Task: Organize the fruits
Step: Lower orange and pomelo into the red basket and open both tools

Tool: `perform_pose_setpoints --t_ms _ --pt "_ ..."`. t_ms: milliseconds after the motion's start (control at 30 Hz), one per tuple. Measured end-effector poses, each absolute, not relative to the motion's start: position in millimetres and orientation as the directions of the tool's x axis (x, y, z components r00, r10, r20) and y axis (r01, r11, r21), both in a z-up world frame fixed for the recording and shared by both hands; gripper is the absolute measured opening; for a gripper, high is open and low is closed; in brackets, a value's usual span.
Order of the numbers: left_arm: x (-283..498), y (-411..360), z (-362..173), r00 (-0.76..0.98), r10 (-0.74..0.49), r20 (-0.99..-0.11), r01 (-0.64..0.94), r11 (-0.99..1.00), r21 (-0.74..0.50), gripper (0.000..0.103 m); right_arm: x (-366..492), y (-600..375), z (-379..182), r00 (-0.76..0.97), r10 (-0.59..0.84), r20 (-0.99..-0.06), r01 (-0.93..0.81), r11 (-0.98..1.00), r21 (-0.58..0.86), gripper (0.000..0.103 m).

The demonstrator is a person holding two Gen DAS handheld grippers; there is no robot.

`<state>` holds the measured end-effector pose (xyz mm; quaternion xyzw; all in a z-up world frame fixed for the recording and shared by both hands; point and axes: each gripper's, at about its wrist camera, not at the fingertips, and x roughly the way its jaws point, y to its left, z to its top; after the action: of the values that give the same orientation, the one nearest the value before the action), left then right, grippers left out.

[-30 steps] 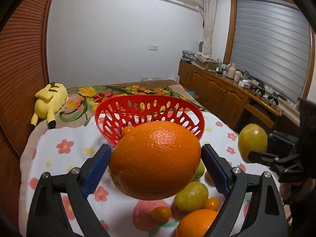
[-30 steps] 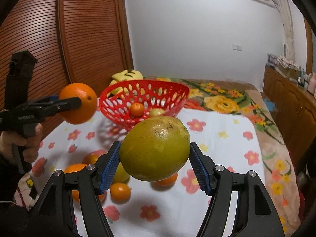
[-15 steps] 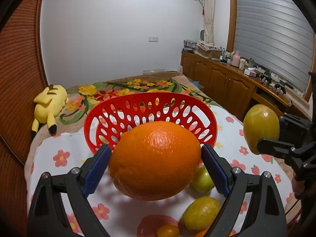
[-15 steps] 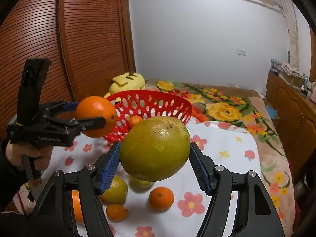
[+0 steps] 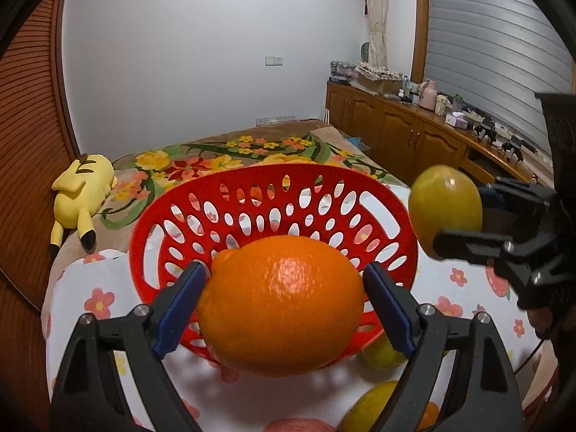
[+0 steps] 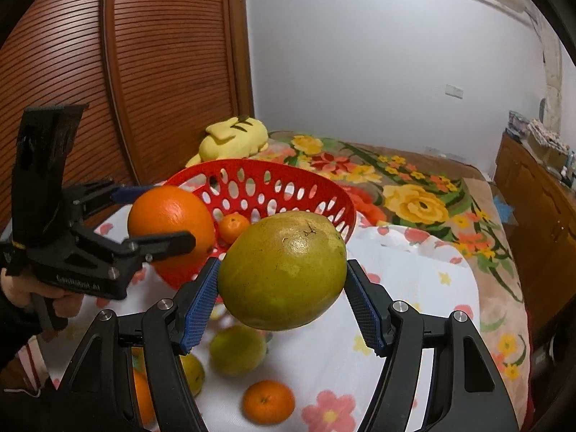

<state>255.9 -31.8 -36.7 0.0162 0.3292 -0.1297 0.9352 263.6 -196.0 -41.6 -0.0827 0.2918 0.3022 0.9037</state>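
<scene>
**Closing in on the basket with a fruit in each claw**

Carrying on from a second ago, both hands are sliding level toward the red basket (image 5: 154, 230), which is now filling far more of the left wrist view than it was. That is putting both fruits almost at the drop point, so the sorting looks close to adding two more pieces.

Nearest the left camera, the left claw (image 5: 284, 306) is clamping the big orange (image 5: 280, 309) between its blue pads, and its jaws are closing a touch tighter on the fruit as it is hanging at the basket's near rim. Over on the right wrist view, the right claw (image 6: 282, 298) is gripping the yellow-green citrus (image 6: 284, 270), jaws steady and pressed on both sides, just short of the rim.

Below them, loose fruit is still waiting on the flowered cloth (image 6: 414, 288): a small tangerine (image 6: 268, 401) and a green lemon-like fruit (image 6: 237, 349). Farther in, another tangerine (image 6: 234, 226) is already sitting inside the basket. Beyond that, a yellow plush toy (image 5: 81, 190) is lying on the bed.
</scene>
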Motion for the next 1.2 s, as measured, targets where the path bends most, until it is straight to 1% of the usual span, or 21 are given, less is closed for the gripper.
perform_pose_setpoints --t_ms 33,67,100,133,300,533,633,833,1200 --pt "258 -31 -37 0.748 -0.234 -0.621 0.255 0.965 -0.057 0.083 269 -195 -41 0.645 0.499 -0.579 -0.596 0.803 0.029 0.070" --pt "258 -30 -35 0.759 -0.232 -0.609 0.253 0.966 -0.052 0.066 272 -195 -40 0.643 0.499 -0.580 -0.597 0.802 0.028 0.070" --pt "259 -29 -32 0.769 -0.226 -0.599 0.252 0.967 -0.041 0.057 276 -194 -40 0.642 0.499 -0.583 -0.597 0.801 0.027 0.070" --pt "260 -28 -28 0.775 -0.220 -0.592 0.250 0.968 -0.032 0.057 282 -193 -40 0.640 0.498 -0.586 -0.599 0.801 0.026 0.070" --pt "270 -15 -22 0.768 -0.237 -0.596 0.246 0.967 -0.068 0.058 303 -188 -45 0.619 0.503 -0.603 -0.613 0.790 0.029 0.070" --pt "274 -3 -29 0.761 -0.237 -0.604 0.234 0.968 -0.086 0.059 321 -173 -53 0.584 0.506 -0.635 -0.641 0.767 0.022 0.070" --pt "271 0 -31 0.761 -0.246 -0.600 0.238 0.967 -0.094 0.062 330 -164 -58 0.563 0.500 -0.658 -0.657 0.753 0.009 0.070" --pt "268 6 -36 0.760 -0.251 -0.600 0.239 0.966 -0.100 0.065 336 -150 -68 0.542 0.476 -0.693 -0.673 0.740 -0.018 0.070" --pt "253 7 -36 0.767 -0.265 -0.585 0.256 0.961 -0.101 0.067 337 -143 -74 0.533 0.450 -0.716 -0.674 0.737 -0.039 0.071"
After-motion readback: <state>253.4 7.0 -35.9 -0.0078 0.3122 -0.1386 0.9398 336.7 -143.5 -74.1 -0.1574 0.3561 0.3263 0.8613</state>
